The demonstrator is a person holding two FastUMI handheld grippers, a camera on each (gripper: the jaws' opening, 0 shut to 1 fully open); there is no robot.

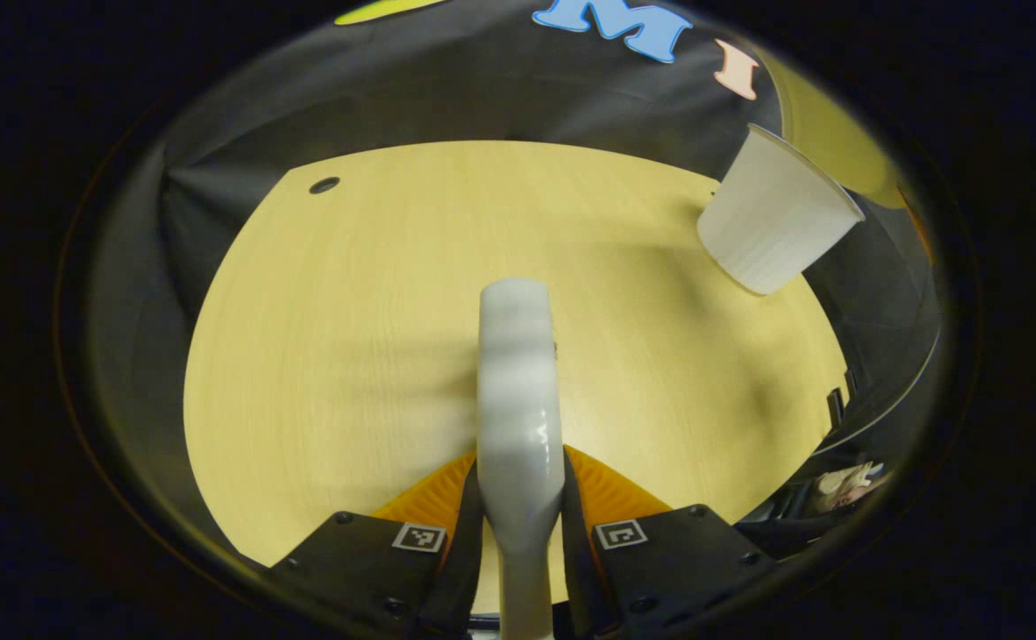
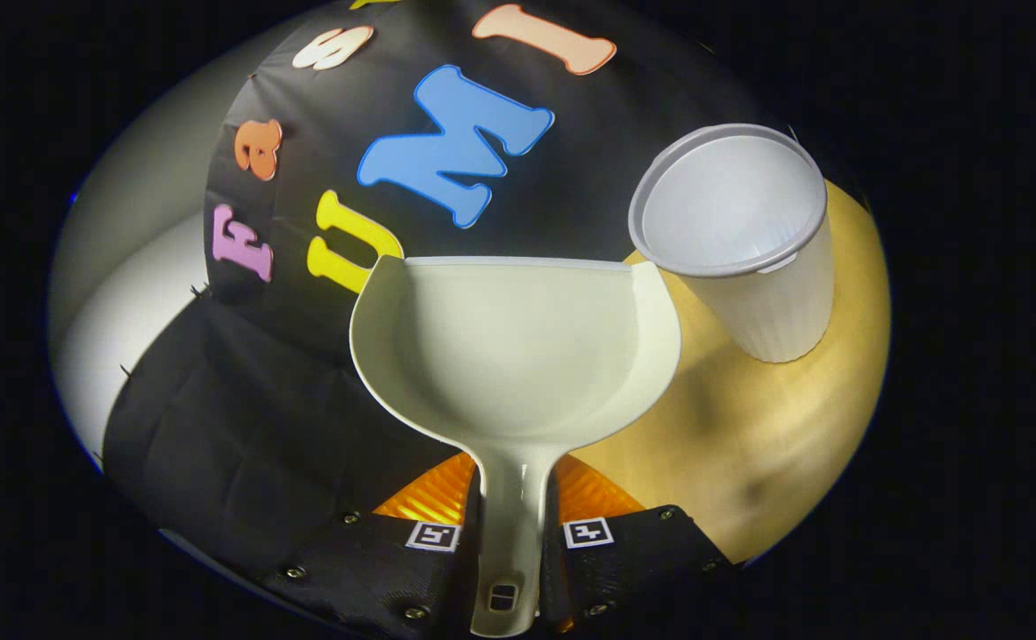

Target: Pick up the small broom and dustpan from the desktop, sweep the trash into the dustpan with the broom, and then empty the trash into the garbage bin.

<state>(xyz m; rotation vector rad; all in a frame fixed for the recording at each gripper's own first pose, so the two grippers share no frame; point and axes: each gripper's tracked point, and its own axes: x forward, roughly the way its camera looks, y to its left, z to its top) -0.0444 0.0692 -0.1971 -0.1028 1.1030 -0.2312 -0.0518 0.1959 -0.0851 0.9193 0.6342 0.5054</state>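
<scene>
The right tool point(image 2: 512, 533) clamps the dustpan point(image 2: 518, 356) by its handle, pan empty and level beside the white bin point(image 2: 740, 240). The left tool point(image 1: 519, 524) grips the broom handle point(image 1: 518, 391) above the desk point(image 1: 349, 356).

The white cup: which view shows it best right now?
The right gripper view. There the white cup stands close, its open mouth facing the camera, just right of the dustpan held in the right gripper. The left gripper view shows the cup smaller, from the side, at the table's far right edge.
</scene>
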